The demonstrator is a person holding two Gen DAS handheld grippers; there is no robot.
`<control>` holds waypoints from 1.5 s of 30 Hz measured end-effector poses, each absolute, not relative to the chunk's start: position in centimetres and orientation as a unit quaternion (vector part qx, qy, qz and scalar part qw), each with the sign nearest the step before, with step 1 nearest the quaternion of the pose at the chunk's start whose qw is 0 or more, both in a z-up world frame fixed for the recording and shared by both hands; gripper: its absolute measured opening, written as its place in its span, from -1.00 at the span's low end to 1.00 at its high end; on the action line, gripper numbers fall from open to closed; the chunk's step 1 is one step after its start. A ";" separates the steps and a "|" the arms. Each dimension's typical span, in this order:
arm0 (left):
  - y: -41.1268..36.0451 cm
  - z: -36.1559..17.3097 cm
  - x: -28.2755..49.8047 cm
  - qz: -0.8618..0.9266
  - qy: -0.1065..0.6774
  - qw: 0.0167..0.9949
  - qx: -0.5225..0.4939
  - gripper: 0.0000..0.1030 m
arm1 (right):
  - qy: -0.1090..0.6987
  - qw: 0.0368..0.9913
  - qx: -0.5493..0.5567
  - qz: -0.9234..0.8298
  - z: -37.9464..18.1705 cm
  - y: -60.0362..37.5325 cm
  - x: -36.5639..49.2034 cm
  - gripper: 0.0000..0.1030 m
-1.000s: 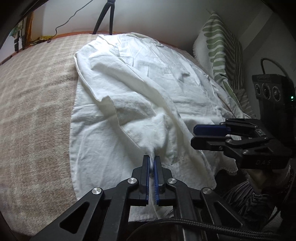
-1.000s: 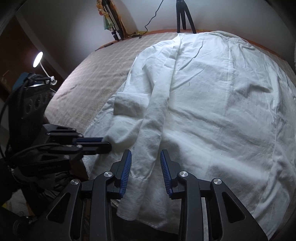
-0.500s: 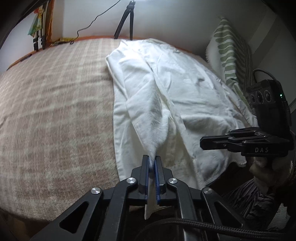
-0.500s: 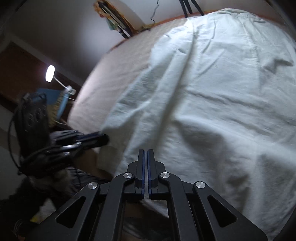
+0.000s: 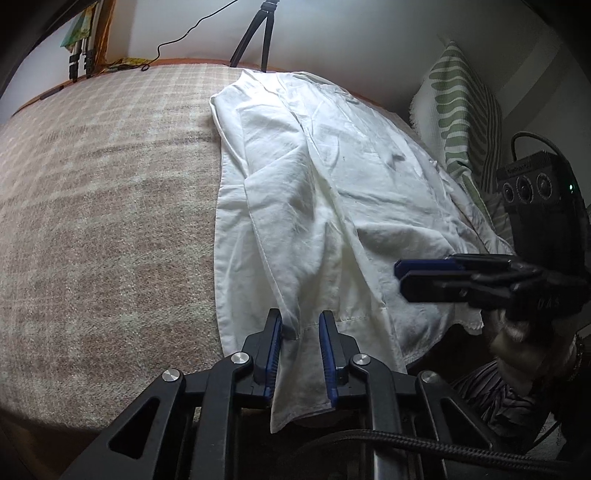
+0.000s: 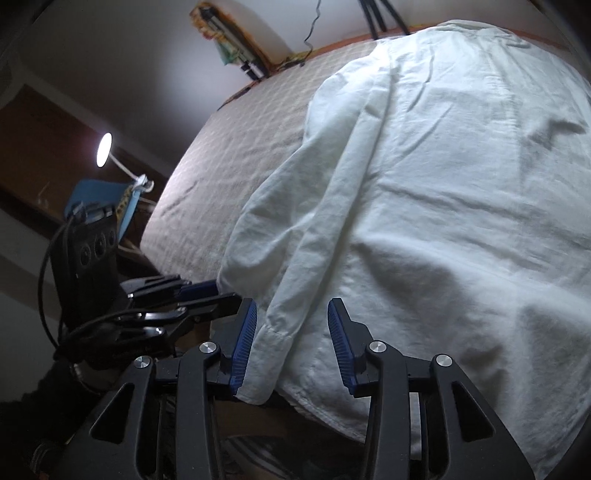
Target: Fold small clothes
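Observation:
A white shirt [image 5: 332, 177] lies spread on a beige checked bed cover [image 5: 103, 206], its left side and sleeve folded inward along its length. My left gripper [image 5: 300, 325] is open, its jaws either side of the sleeve cuff [image 5: 299, 369] at the bed's near edge. In the right wrist view the same shirt [image 6: 443, 184] fills the frame. My right gripper [image 6: 291, 325] is open, jaws astride the cuff [image 6: 273, 347], and it also shows in the left wrist view [image 5: 400, 277] at the right over the hem. The left gripper shows in the right wrist view [image 6: 218, 293].
A green-and-white striped pillow [image 5: 458, 122] stands at the bed's right. A tripod [image 5: 255, 33] and cable stand behind the bed by the wall. A lit lamp [image 6: 103, 149] stands left of the bed. The bed edge runs just below both grippers.
Both grippers have opened: the left let go of the sleeve it was pulling toward the near edge, the right was shut half a second ago. The sleeve now lies straight along the shirt.

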State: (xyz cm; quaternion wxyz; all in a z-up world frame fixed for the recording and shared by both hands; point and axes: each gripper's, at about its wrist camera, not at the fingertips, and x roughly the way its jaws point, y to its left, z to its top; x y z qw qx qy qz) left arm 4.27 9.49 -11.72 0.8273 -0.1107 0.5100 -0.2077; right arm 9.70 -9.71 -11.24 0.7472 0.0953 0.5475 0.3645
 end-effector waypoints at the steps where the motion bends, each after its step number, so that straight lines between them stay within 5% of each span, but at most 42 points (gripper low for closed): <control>1: 9.5 -11.7 4.3 -0.209 0.510 0.827 -0.113 -0.72 | 0.550 0.745 0.085 0.366 -11.5 -9.0 9.7 -0.23; 2: 9.5 -11.6 4.3 -0.210 0.509 0.826 -0.115 -0.75 | 0.554 0.743 0.079 0.368 -11.7 -8.5 9.9 -0.27; 5: 9.6 -11.2 4.4 -0.216 0.511 0.822 -0.130 -0.88 | 0.571 0.727 0.075 0.374 -12.7 -7.2 9.9 -0.92; 9: 9.3 -10.7 4.1 -0.215 0.505 0.827 -0.121 -0.88 | 0.563 0.734 0.086 0.370 -11.6 -8.1 9.1 -0.95; 16: 7.8 -12.3 3.1 -0.198 0.526 0.825 -0.062 -0.82 | 0.563 0.761 0.010 0.321 -11.9 -9.2 8.1 -0.93; 20: 8.9 -10.2 1.8 -0.178 0.483 0.856 -0.054 -0.33 | 0.527 0.784 -0.055 0.322 -10.1 -7.8 7.0 -0.82; 23: 10.5 -9.7 1.5 -0.159 0.468 0.867 -0.068 -0.23 | 0.499 0.800 -0.050 0.329 -8.3 -7.9 7.2 -0.64; 28: 12.2 -11.5 2.6 -0.147 0.489 0.851 -0.121 -0.11 | 0.467 0.811 -0.028 0.351 -5.4 -7.6 10.0 -0.64; 33: 12.4 -12.5 2.9 -0.154 0.496 0.843 -0.144 -0.11 | 0.450 0.805 -0.055 0.382 -3.1 -5.0 13.4 -0.42; 39: 12.1 -13.4 2.8 -0.173 0.499 0.833 -0.165 -0.17 | 0.474 0.792 -0.086 0.377 -4.3 0.5 18.1 -0.42; 45: 11.7 -13.8 3.2 -0.201 0.504 0.821 -0.180 -0.58 | 0.512 0.780 -0.095 0.347 -7.4 3.6 22.3 -0.42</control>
